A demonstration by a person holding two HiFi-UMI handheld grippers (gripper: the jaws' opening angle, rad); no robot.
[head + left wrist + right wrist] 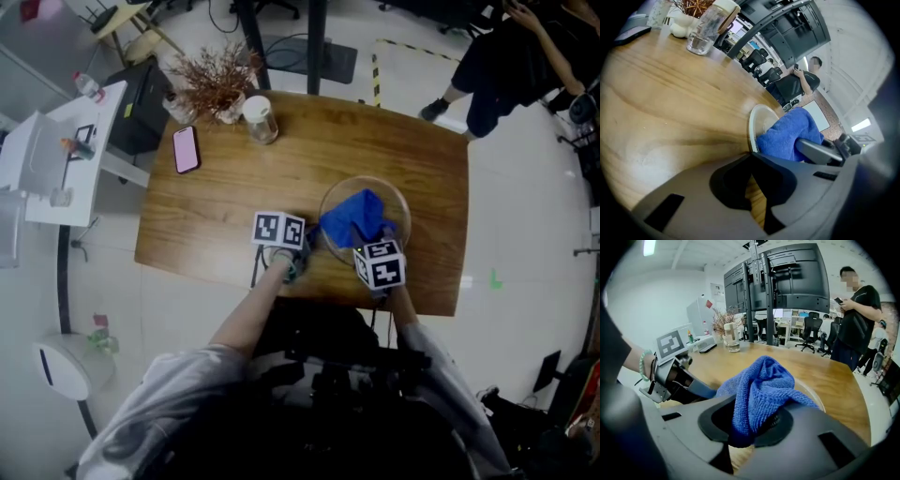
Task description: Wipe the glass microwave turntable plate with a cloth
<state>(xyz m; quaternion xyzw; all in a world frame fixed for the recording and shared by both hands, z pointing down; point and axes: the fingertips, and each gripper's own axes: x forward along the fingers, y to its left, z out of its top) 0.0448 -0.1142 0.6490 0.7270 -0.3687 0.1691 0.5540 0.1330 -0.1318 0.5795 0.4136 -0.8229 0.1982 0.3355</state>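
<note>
The round glass turntable plate (397, 204) lies on the wooden table (244, 202) near its front edge. A bunched blue cloth (354, 218) rests on the plate. My right gripper (367, 246) is at the plate's near side, shut on the blue cloth (761, 385), which rises out of its jaws (747, 425). My left gripper (298, 251) is at the plate's left rim. In the left gripper view its jaws (751, 157) are closed together on the plate's edge (753, 125), with the cloth (790, 136) just beyond.
At the table's back left stand a pink phone (186, 148), a lidded glass jar (260, 119) and a vase of dried twigs (217, 86). A person (511, 61) stands beyond the far right corner. A white side table (56, 159) stands to the left.
</note>
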